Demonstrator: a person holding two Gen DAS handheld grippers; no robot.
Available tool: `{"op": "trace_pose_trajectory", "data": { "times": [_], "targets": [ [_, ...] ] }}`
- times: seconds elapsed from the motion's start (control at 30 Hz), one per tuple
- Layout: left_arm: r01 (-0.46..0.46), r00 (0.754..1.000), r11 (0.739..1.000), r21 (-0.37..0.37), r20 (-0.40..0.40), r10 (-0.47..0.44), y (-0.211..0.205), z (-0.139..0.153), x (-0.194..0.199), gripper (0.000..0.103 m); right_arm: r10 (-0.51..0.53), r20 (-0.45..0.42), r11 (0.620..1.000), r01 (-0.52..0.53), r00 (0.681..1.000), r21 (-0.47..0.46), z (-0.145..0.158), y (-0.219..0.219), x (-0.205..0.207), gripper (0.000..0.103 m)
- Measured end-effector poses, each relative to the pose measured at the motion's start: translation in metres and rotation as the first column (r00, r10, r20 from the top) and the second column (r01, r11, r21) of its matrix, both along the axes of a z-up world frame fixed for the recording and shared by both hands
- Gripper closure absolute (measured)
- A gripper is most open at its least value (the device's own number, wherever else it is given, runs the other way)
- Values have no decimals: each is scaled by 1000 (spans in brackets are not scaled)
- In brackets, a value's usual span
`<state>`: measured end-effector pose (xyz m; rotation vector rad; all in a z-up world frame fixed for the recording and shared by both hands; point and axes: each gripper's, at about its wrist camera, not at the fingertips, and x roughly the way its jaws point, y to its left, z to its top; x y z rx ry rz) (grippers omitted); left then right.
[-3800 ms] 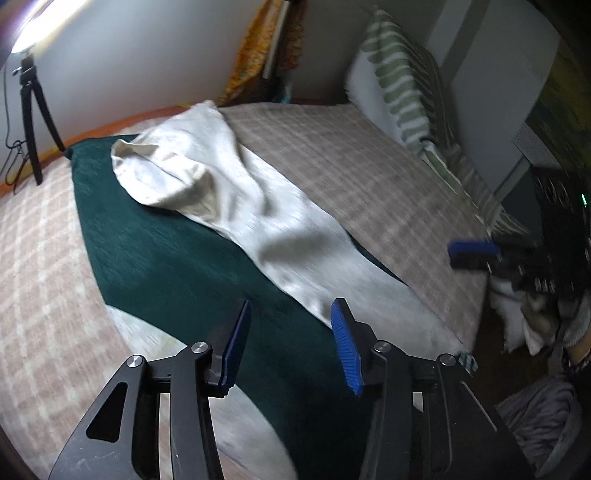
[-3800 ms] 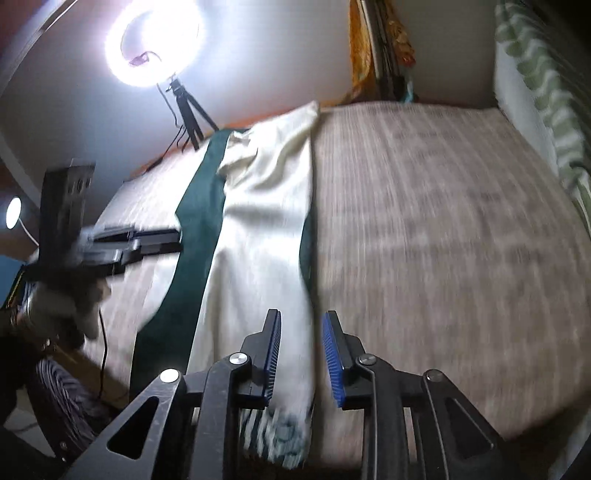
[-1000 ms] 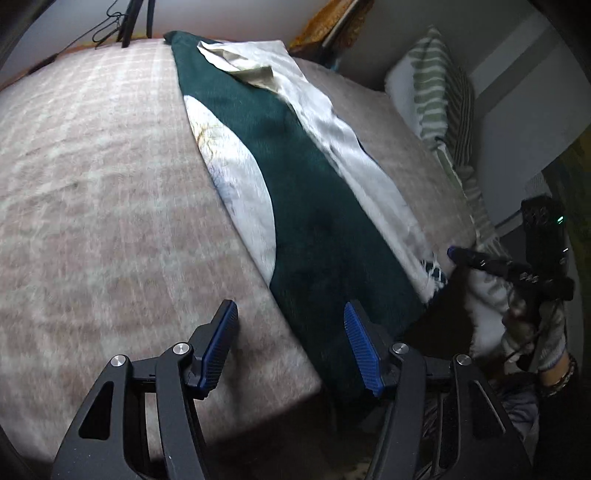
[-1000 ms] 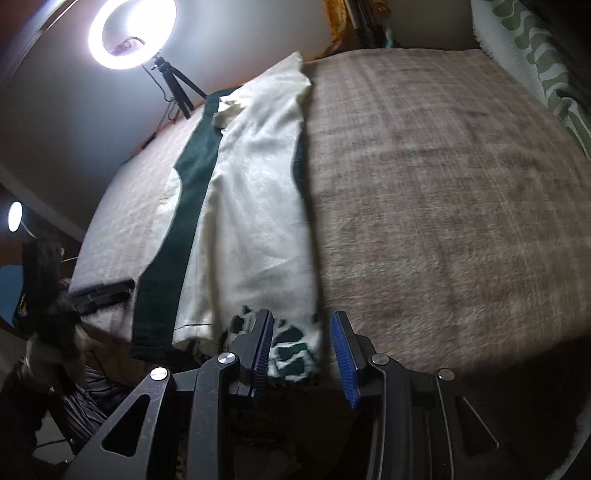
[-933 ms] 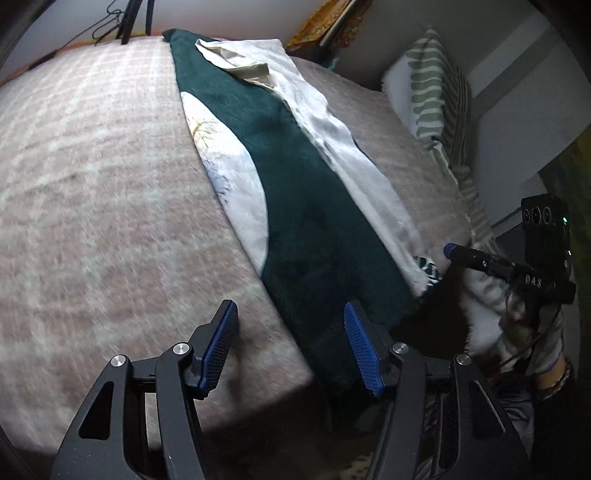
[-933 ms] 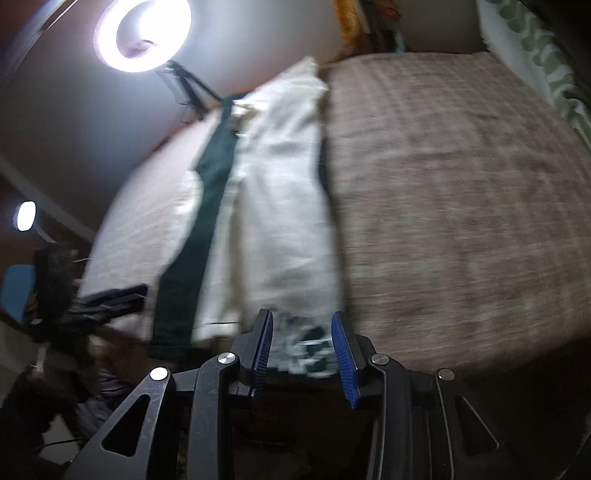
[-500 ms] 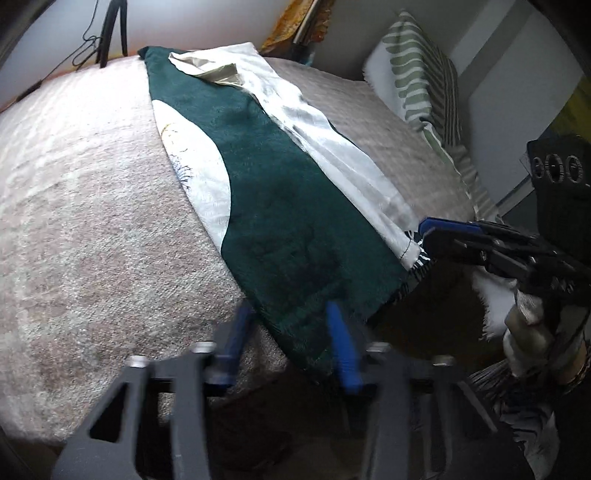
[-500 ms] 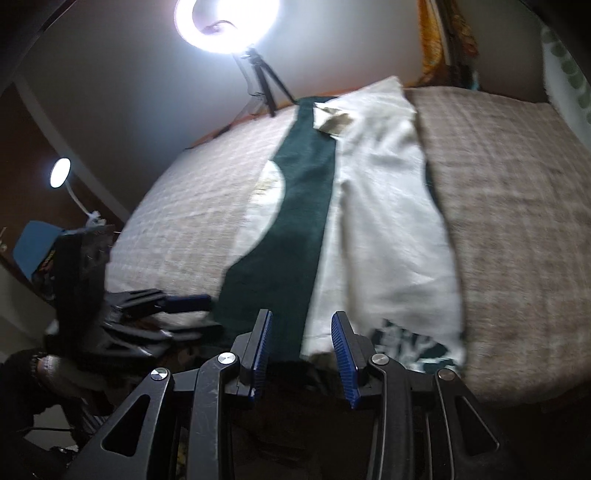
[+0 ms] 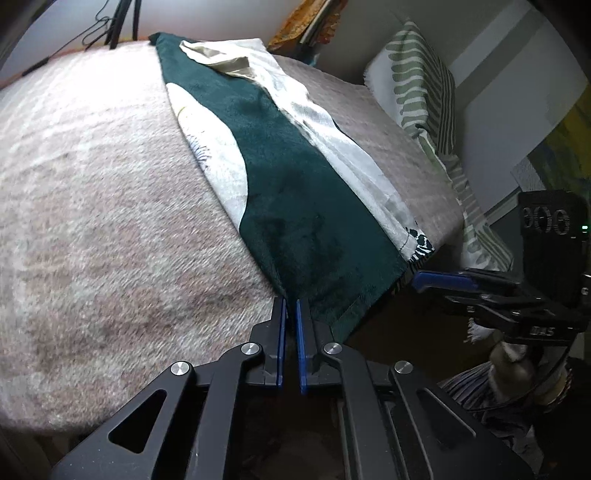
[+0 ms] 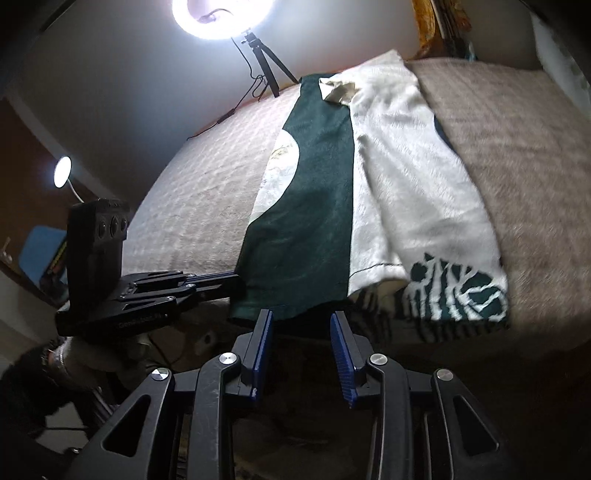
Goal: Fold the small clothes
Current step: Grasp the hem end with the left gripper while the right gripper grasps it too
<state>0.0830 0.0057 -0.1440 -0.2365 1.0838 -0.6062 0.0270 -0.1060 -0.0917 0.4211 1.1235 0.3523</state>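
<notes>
A long dark green and cream cloth (image 9: pixel 295 206) lies folded lengthwise on the bed, its near end hanging over the bed's edge; it also shows in the right wrist view (image 10: pixel 314 206). A green-and-white patterned end (image 10: pixel 458 291) shows at its near right corner. My left gripper (image 9: pixel 290 301) is shut on the cloth's near left corner at the bed edge, and shows from the side in the right wrist view (image 10: pixel 225 278). My right gripper (image 10: pixel 301 317) is open just below the green hem, a little right of the left one, and shows in the left wrist view (image 9: pixel 421 278).
The bed (image 9: pixel 110 206) has a beige checked blanket. A striped green pillow (image 9: pixel 424 85) stands at its far right. A ring light on a tripod (image 10: pixel 229 18) stands behind the bed and a small lamp (image 10: pixel 62 177) to the left. Dark floor lies below the bed edge.
My left gripper has closed from wide open onto the cloth's near left corner. My right gripper has swung left from the patterned corner to the green hem and stays open.
</notes>
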Motion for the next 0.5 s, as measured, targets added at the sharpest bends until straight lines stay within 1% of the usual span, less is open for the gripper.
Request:
{"op": "trace_pose_trajectory", "data": {
  "times": [0.1,0.17,0.23,0.27,0.3,0.4,0.47,0.5],
  "targets": [
    [-2,1000,1000,3,4,2,2,0,-2,99,-32,-26,998,31,999,-47,-7,2,7,67],
    [-15,999,1000,-18,-29,14,4,-2,-1,99,-62,-44,997,59,997,-55,-11,-1,12,67],
    [-26,998,999,-45,-59,23,5,-3,0,94,-84,-58,996,83,995,-17,-13,-6,13,66],
    [-28,997,998,-59,-67,24,5,-2,0,88,-89,-65,996,90,994,1,-14,-8,13,63],
    [-27,997,997,-70,-73,22,4,-1,0,83,-95,-79,995,98,992,30,-17,-9,14,63],
    [-10,998,998,-55,-60,7,-4,2,-1,75,-89,-102,991,98,991,87,-24,-5,16,63],
    [-14,998,998,-57,-59,11,-6,3,0,71,-89,-91,992,96,992,82,-24,0,18,64],
    [-16,998,999,-52,-54,13,-8,4,0,70,-87,-84,993,94,993,77,-23,3,20,65]
  ]
}}
